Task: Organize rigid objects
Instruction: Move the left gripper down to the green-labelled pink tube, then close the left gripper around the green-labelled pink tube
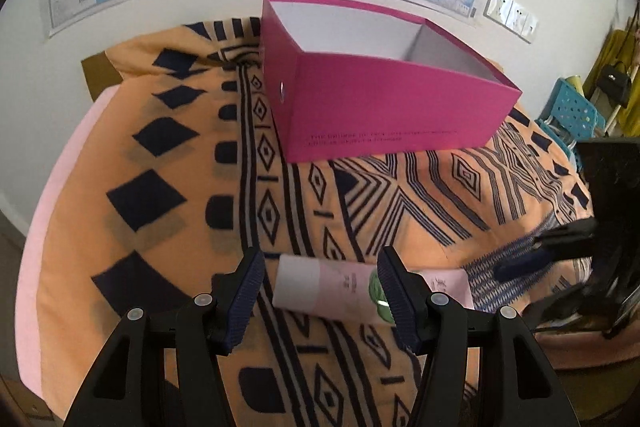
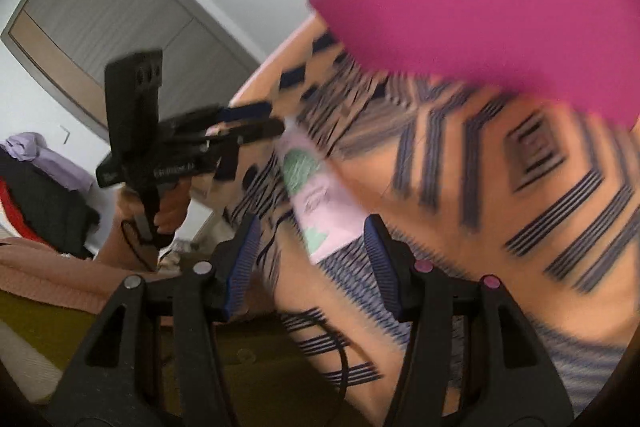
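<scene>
Both grippers are hanging wide apart, gripping nothing: the left gripper (image 1: 320, 267) straddling the pink tube (image 1: 320, 291), the right gripper (image 2: 312, 243) hovering by its flat end. The tube is lying on the patterned cloth (image 1: 160, 187), near the open magenta box (image 1: 380, 99).

The tube (image 1: 320, 287) lies on the cloth (image 1: 160, 187), before the box (image 1: 384, 103).

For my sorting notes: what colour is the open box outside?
Magenta pink box, white inside; clearest in the left wrist view.
</scene>
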Demonstrator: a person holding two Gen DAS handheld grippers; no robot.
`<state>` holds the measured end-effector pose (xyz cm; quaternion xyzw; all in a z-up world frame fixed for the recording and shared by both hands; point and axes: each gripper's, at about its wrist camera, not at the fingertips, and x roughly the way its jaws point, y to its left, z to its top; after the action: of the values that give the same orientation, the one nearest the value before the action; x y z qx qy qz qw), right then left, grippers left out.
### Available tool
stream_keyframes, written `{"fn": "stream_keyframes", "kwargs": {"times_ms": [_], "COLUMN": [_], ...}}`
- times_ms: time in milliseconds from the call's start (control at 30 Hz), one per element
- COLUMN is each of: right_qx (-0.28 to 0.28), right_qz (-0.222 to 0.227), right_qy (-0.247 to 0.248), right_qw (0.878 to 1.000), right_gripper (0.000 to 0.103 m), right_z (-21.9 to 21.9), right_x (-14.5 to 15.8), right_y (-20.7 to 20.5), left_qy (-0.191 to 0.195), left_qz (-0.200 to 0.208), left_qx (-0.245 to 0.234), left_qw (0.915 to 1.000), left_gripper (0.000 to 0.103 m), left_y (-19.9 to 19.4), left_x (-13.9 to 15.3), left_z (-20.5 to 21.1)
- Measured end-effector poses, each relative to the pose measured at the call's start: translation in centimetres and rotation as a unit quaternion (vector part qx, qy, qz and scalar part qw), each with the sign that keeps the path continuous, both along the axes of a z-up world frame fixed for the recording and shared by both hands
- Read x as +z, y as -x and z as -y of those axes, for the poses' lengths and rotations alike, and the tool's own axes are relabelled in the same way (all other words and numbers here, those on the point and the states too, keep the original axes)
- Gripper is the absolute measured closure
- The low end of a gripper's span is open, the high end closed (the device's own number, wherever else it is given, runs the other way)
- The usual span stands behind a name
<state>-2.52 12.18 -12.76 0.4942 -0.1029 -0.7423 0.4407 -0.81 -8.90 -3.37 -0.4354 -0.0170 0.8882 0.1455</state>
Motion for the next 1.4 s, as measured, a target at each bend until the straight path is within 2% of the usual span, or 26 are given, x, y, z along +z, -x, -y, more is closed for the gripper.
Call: {"fn": "stream_keyframes", "kwargs": {"times_ms": [133, 267, 500, 733, 833, 1033, 1267, 1400], "right_qx": [0.005, -0.014, -0.04, -0.077, -0.098, -0.131, -0.156, -0.146], "right_qz": [0.022, 0.032, 0.041, 0.016, -0.006, -0.026, -0.01, -0.006], "right_qy": [-0.002, -0.012, 0.018, 0.007, -0.018, -0.04, -0.028, -0.028], "right_qw": [1.0, 0.999, 0.998, 0.997, 0.995, 0.99, 0.987, 0.989], "right_gripper": [0.046, 0.046, 0.046, 0.046, 0.046, 0.046, 0.046, 0.046], "right_z": [1.0, 1.3, 1.3, -0.3, -1.2, -3.2, -5.9, -5.0], "right_x": [-1.3, -2.3, -2.5, -1.6, -1.1, -0.7, -1.0, -1.3], "right_y": [-0.2, 0.2, 1.2, 2.1, 2.6, 3.4, 4.0, 3.8], "left_qy": [-0.008, -0.016, -0.027, -0.045, -0.049, -0.055, -0.053, -0.052], "left_qz": [0.008, 0.016, 0.023, 0.025, 0.025, 0.028, 0.033, 0.038], "left_qx": [0.005, 0.003, 0.0, -0.033, -0.044, -0.037, -0.029, -0.032], "left_qw": [0.9999, 0.9997, 0.9994, 0.9981, 0.9976, 0.9974, 0.9976, 0.9974], "left_gripper": [0.043, 0.043, 0.043, 0.043, 0.043, 0.045, 0.049, 0.049], "left_y": [-0.3, -0.2, -0.1, 0.0, 0.3, 0.9, 0.7, 0.6], "left_x": [-0.4, -0.9, -1.2, -1.2, -1.4, -1.6, -1.7, -1.9], "left_z": [0.2, 0.2, -0.1, -2.2, -3.4, -3.9, -3.4, -3.6]}}
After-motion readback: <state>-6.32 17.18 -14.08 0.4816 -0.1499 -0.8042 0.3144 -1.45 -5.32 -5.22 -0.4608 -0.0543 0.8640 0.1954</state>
